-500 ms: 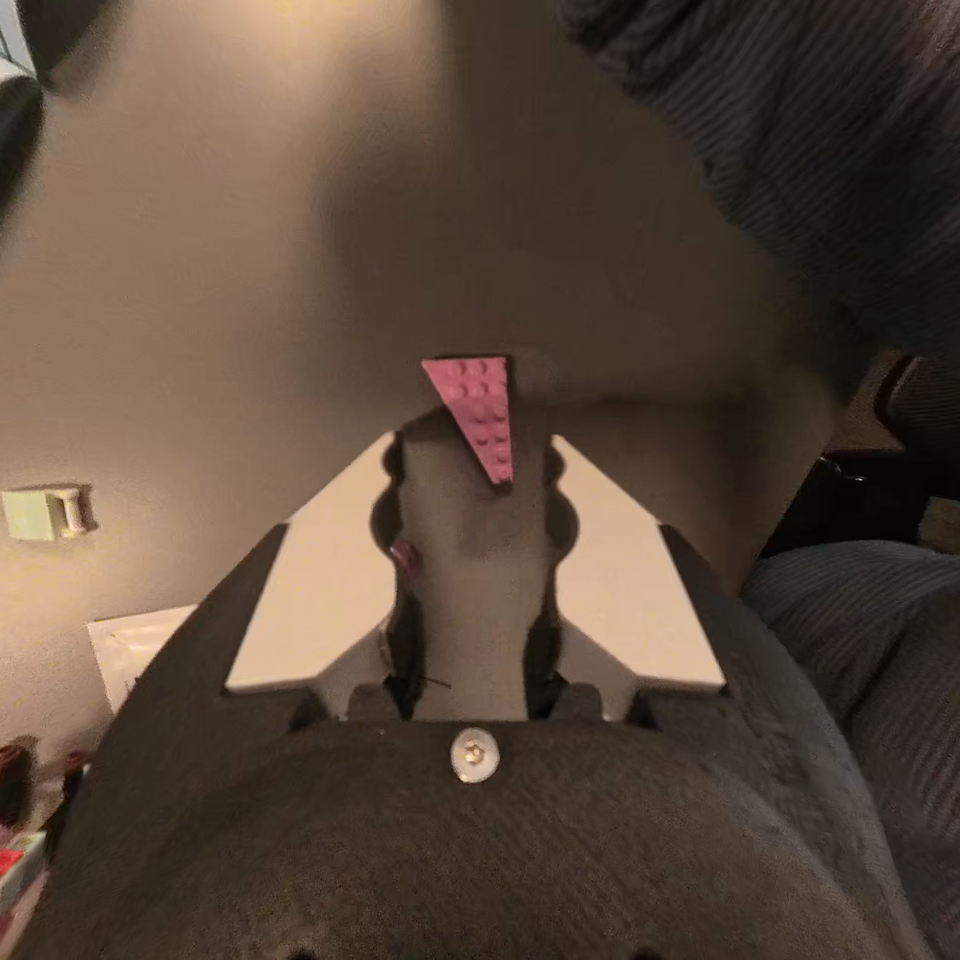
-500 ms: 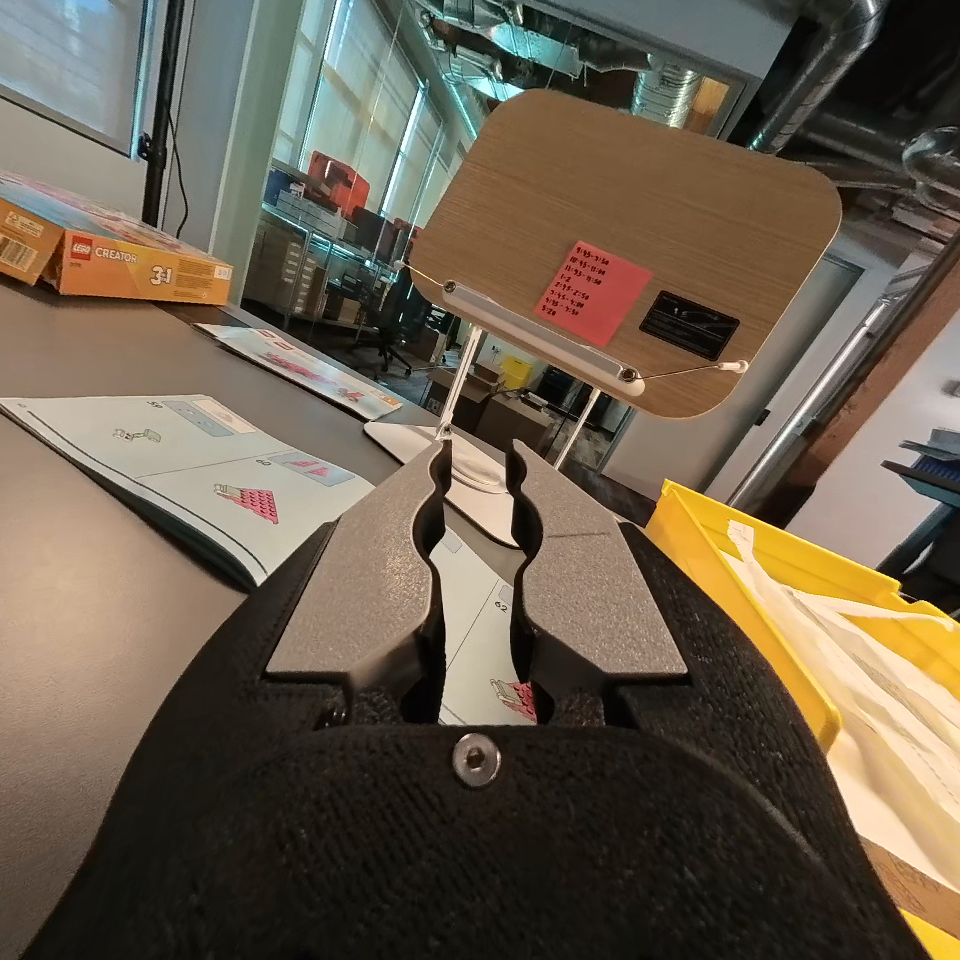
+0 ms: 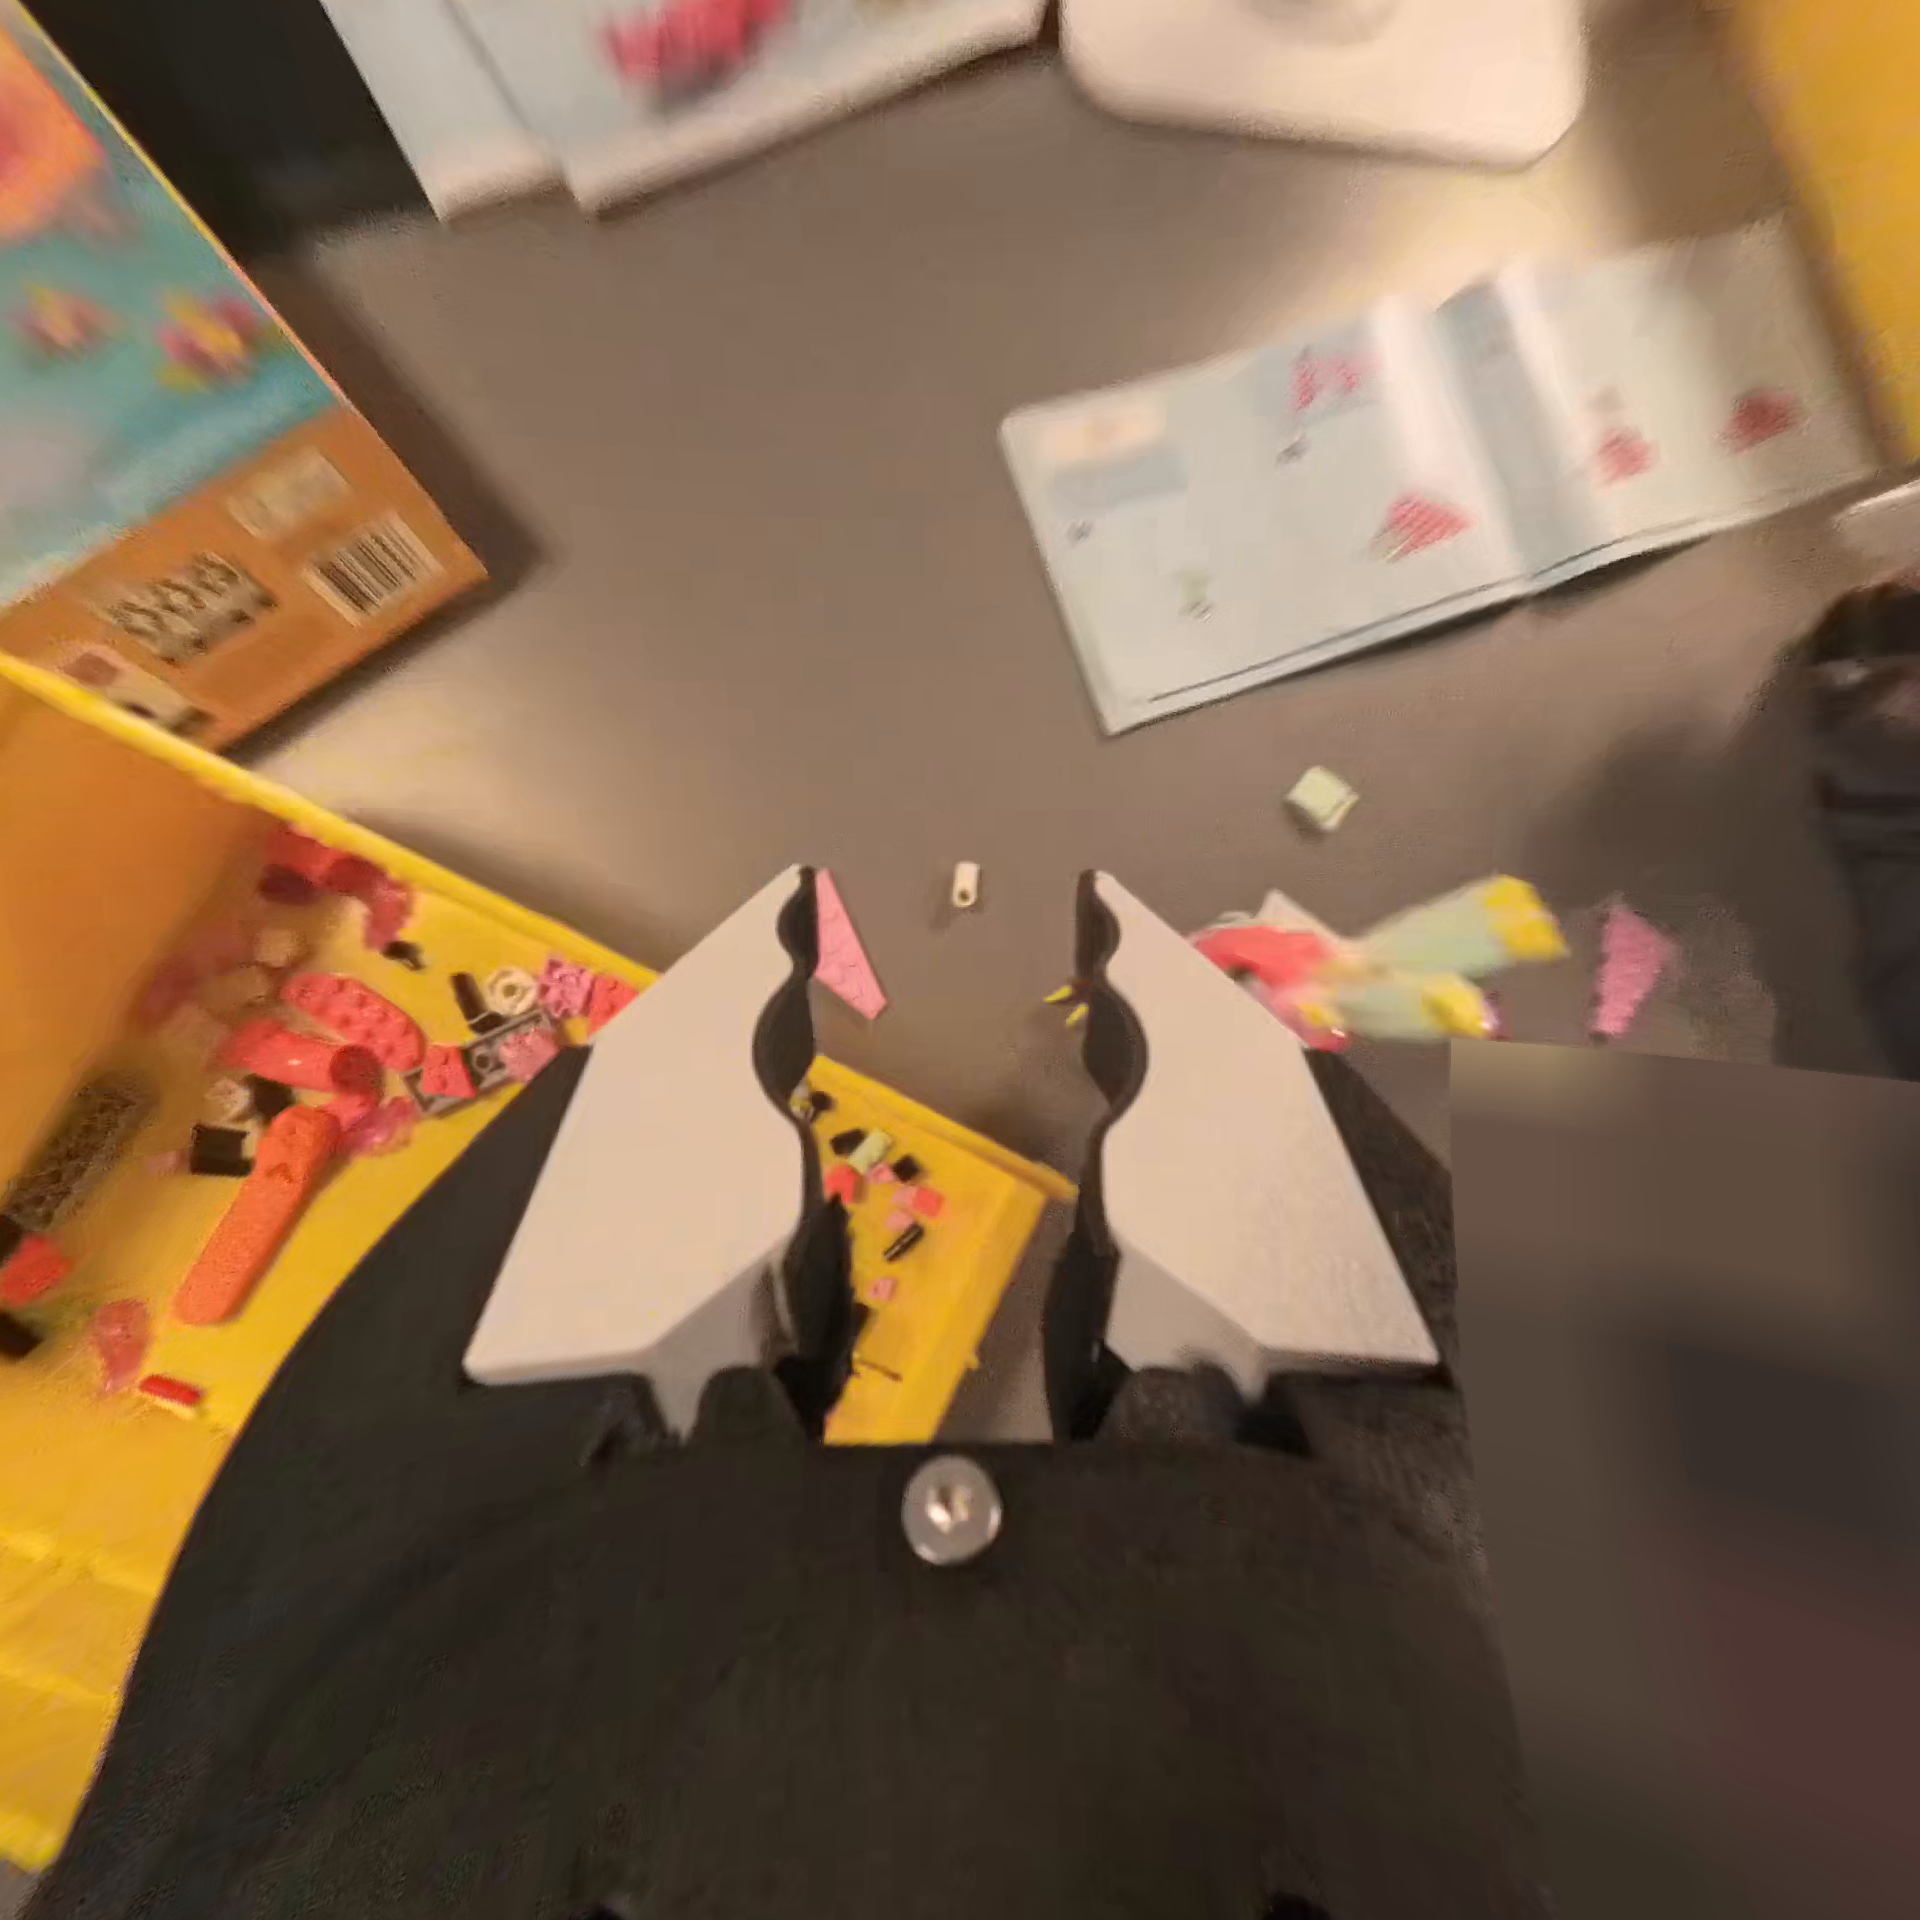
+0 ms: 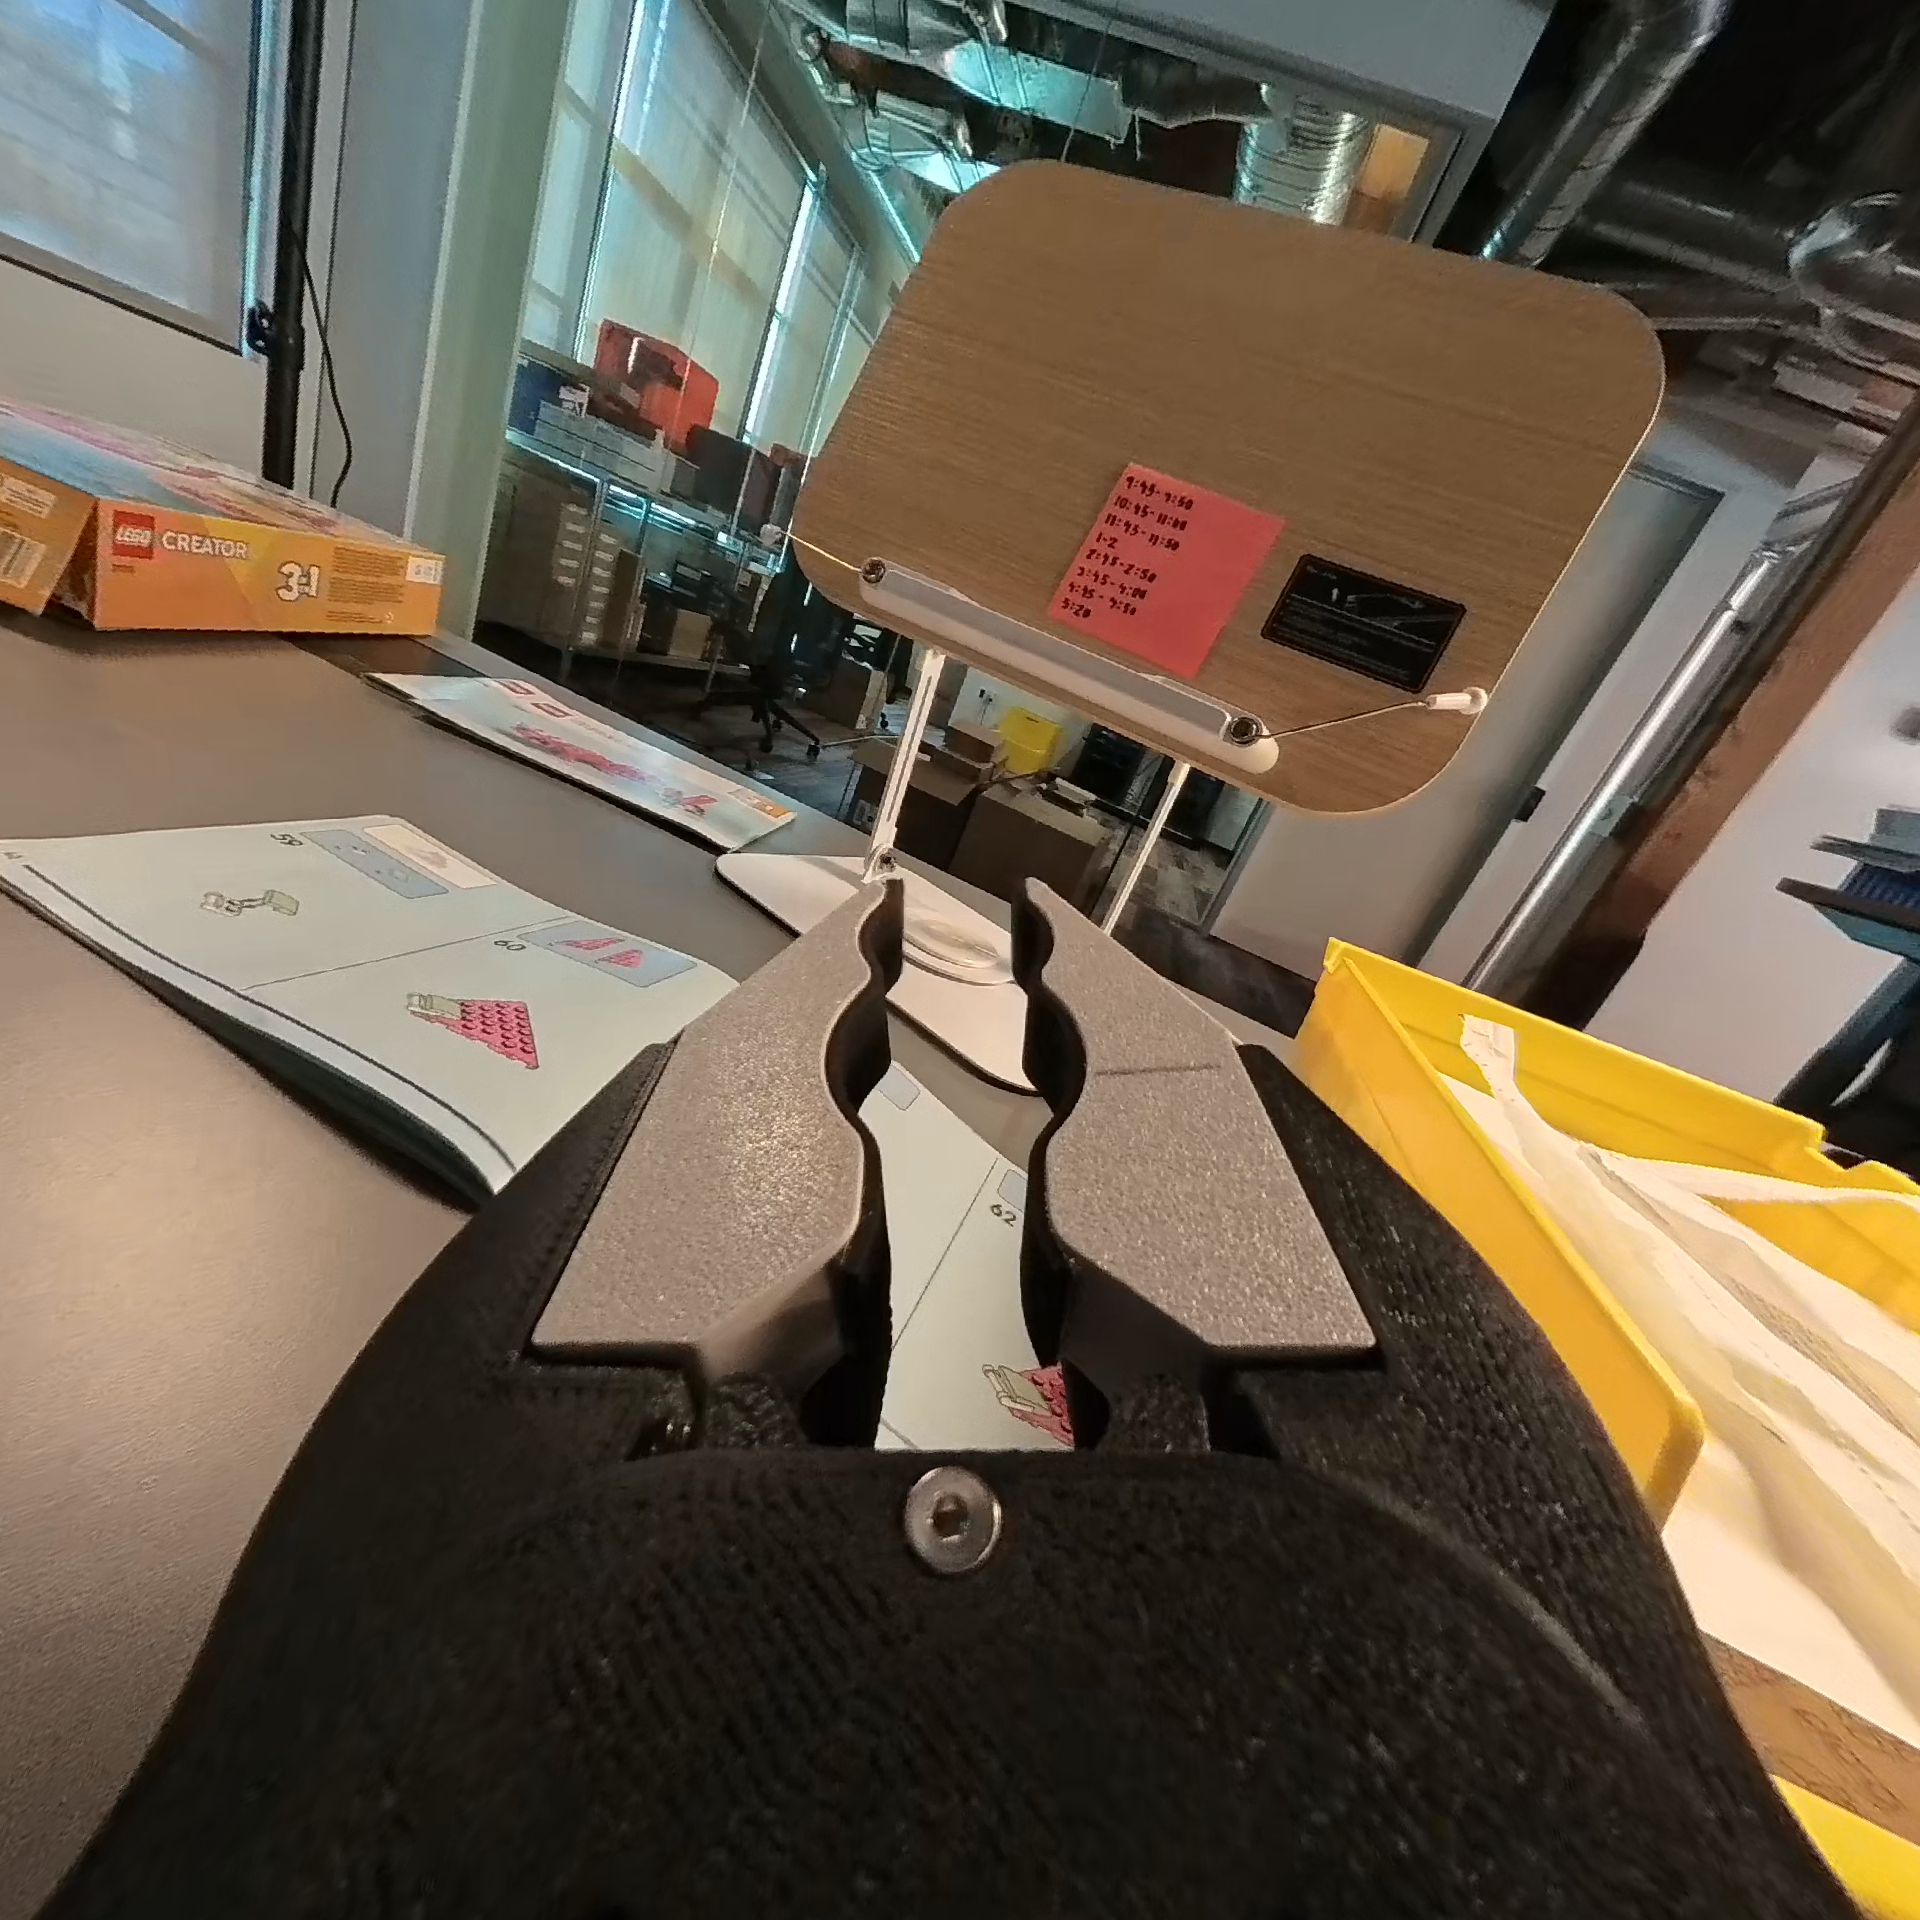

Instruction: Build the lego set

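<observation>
My left gripper (image 3: 943, 878) is open wide above the dark table (image 3: 779, 520). A pink wedge plate (image 3: 844, 956) sits against the inner face of its left finger (image 3: 665, 1143); the right finger is well clear of it. I cannot tell whether the plate rests on the table. A small white piece (image 3: 965, 886) lies on the table just beyond the fingertips. A coral, mint and yellow assembly (image 3: 1382, 977) lies to the right. My right gripper (image 4: 958, 890) is open a little and empty, low over an open instruction booklet (image 4: 343, 966).
A yellow bin (image 3: 104, 1507) of loose pink, coral and black pieces stands at the left, with a toy box (image 3: 208, 499) behind it. A mint piece (image 3: 1322, 800) and the booklet (image 3: 1403, 499) lie ahead. A wooden book stand (image 4: 1226, 468) and a yellow bin (image 4: 1455, 1143) of white bags are near the right gripper. About 35 cm separates my left fingertips from my right. My left gripper's tips are some 15 cm from the small white piece (image 3: 965, 886).
The left gripper has risen and swung from close over the table to a higher view. The pink plate, earlier ahead of the tips, now sits beside the left finger. The right gripper has not moved.
</observation>
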A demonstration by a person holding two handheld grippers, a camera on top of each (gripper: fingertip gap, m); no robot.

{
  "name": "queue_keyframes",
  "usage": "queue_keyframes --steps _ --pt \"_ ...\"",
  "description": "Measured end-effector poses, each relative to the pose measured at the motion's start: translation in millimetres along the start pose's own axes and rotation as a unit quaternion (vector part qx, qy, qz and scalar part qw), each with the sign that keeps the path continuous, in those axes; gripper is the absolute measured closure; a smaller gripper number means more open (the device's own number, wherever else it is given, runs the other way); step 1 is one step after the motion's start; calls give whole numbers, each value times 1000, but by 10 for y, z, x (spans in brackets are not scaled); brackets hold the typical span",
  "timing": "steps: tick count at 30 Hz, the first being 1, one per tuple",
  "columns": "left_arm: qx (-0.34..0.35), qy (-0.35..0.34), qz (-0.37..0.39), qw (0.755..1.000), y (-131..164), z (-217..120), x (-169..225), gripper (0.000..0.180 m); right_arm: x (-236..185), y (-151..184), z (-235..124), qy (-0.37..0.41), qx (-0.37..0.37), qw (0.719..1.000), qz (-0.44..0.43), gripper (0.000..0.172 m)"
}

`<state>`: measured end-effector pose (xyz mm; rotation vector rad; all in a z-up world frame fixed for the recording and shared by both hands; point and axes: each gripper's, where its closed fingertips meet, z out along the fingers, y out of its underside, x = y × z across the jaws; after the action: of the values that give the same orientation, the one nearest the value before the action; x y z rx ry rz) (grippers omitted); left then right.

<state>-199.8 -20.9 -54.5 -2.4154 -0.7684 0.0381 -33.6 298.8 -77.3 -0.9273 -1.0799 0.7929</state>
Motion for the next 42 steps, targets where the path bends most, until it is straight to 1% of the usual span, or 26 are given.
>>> queue_keyframes --steps 2,5,8,9,10,11,14,17,19,20,22,23,26,27,29,32,35,36,42 --pt "-86 8 -12 996 83 377 -96 132 -6 0 -3 0 0 1000 -3 153" --pt "-149 3 -46 988 122 751 -169 132 -22 -4 -5 -5 0 1000 -5 153" --pt "-238 -8 -83 968 347 992 -253 132 -39 -7 -4 -9 0 1000 -7 153" --pt "-261 -10 -88 961 422 1041 -282 134 -43 -5 -2 -10 0 1000 -8 153" --pt "-274 -16 -87 958 475 1070 -328 140 -48 -6 -1 -10 0 1000 -9 153" --pt "-276 -28 -81 957 491 1074 -379 146 -51 -7 0 -11 0 1000 -9 153" --pt "-270 -37 -73 959 522 1010 -440 146 -56 -5 7 -13 -1 1000 -9 153" --pt "-290 -52 -78 953 701 917 -550 145 -58 4 12 -14 -3 1000 -9 153" --pt "-299 -62 -92 948 815 866 -633 138 -59 6 17 -14 -3 1000 -8 153" --pt "-293 -48 -107 949 829 870 -603 136 -60 9 22 -14 -4 1000 -8 153" --pt "-267 12 -145 953 789 922 -414 130 -68 15 28 -15 -6 1000 -9 153" --pt "-261 13 -153 953 789 948 -387 126 -72 15 27 -16 -6 1000 -10 153" --pt "-275 -40 -124 953 872 1021 -458 127 -78 14 22 -17 -6 1000 -10 153" --pt "-267 -48 -114 956 840 1041 -454 122 -79 15 21 -18 -6 1000 -9 153" --pt "-264 -58 -107 957 814 1074 -434 123 -79 13 18 -18 -6 1000 -9 153" --pt "-277 -98 -75 953 847 1079 -495 133 -85 14 18 -20 -6 1000 -9 153" --pt "-277 -103 -65 953 851 1078 -478 141 -94 16 23 -22 -7 1000 -10 153" --pt "-279 -103 -56 953 857 1072 -474 157 -97 17 24 -22 -8 1000 -11 153" --pt "-277 -102 -20 955 856 1044 -470 159 -104 16 22 -24 -7 1000 -12 153"
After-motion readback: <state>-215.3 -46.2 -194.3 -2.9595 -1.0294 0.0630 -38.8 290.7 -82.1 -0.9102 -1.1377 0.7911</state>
